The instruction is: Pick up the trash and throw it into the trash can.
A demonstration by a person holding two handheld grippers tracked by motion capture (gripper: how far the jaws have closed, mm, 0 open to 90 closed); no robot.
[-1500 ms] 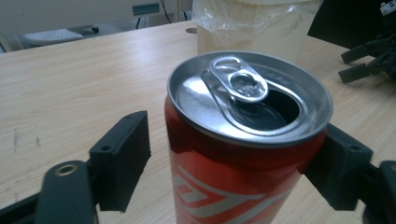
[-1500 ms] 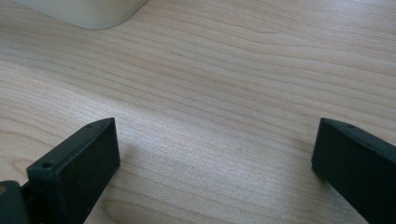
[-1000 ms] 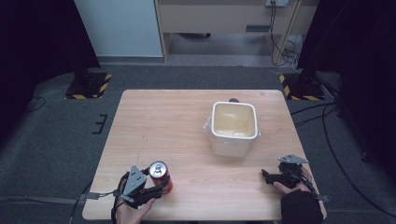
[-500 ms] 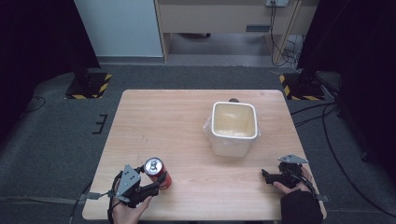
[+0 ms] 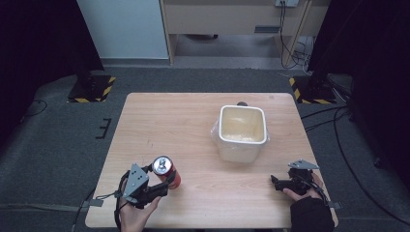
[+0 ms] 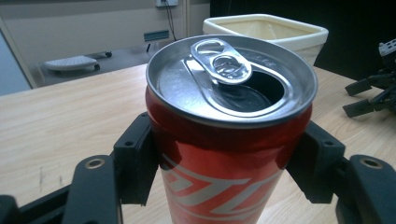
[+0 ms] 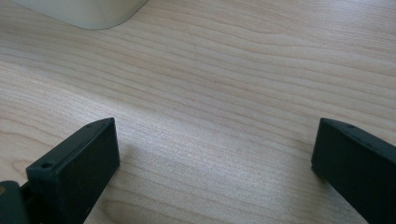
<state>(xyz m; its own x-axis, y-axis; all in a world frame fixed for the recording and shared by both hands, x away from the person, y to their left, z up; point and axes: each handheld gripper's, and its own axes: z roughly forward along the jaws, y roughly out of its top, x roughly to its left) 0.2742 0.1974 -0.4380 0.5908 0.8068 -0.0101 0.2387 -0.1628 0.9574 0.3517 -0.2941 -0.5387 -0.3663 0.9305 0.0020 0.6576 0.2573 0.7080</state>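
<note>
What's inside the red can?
The red can, clamped in the left gripper, is already open: its tab is pushed back over a dark hole. Through the hole only shadow shows, so any drink inside is hidden by the lid.

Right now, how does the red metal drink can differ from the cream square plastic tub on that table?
The red metal drink can is round, narrow and shiny; the cream square plastic tub is wider and matt. The can is clamped between the left gripper jaws near the table's near edge, while the tub stands untouched farther back. The can's top has only a small opening; the tub's top is fully open. Both are upright.
</note>
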